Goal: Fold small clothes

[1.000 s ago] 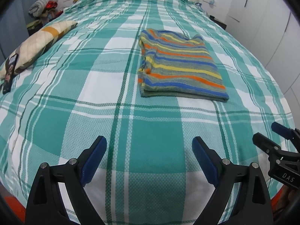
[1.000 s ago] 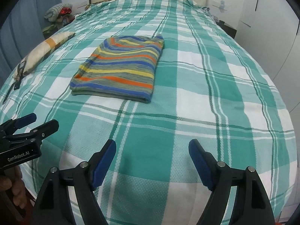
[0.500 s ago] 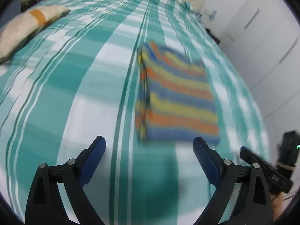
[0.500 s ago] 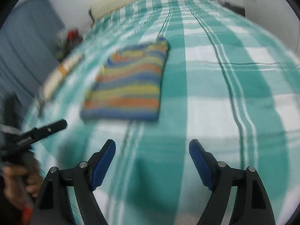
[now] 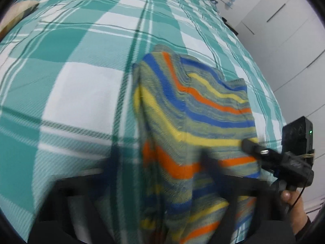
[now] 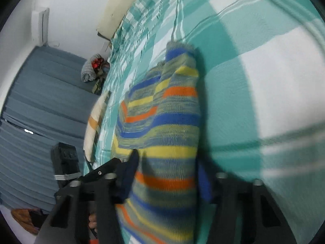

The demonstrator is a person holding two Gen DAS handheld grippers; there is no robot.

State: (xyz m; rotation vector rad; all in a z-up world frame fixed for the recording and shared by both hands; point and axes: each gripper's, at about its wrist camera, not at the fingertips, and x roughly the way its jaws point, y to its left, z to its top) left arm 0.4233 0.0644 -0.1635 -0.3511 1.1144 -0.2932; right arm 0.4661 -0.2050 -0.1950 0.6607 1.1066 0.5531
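Jaws of both grippers sit low over the near end of the folded garment, and motion blur smears them in both wrist views. On the left gripper (image 5: 162,174) the two dark fingers stand apart, with the garment's near left part lying between them; whether they pinch the cloth I cannot tell. On the right gripper (image 6: 168,181) the blue-padded fingers also stand apart, one on each side of the garment's near right part, and again contact is lost in the blur.

Beneath and ahead of both pairs of jaws spreads the bed covered in a teal-and-white plaid sheet (image 5: 81,93). On it lies the folded knit garment with blue, orange, yellow and grey-green stripes (image 5: 195,118), reaching from between the jaws forward; its surface bulges and its layers look lifted and uneven toward the far end. In the right wrist view the same garment (image 6: 168,122) rises ahead of the jaws.

Far left of the right jaws a cream pillow with an orange band (image 6: 95,122) rests at the bed's edge beside a grey-blue pleated curtain (image 6: 44,101).
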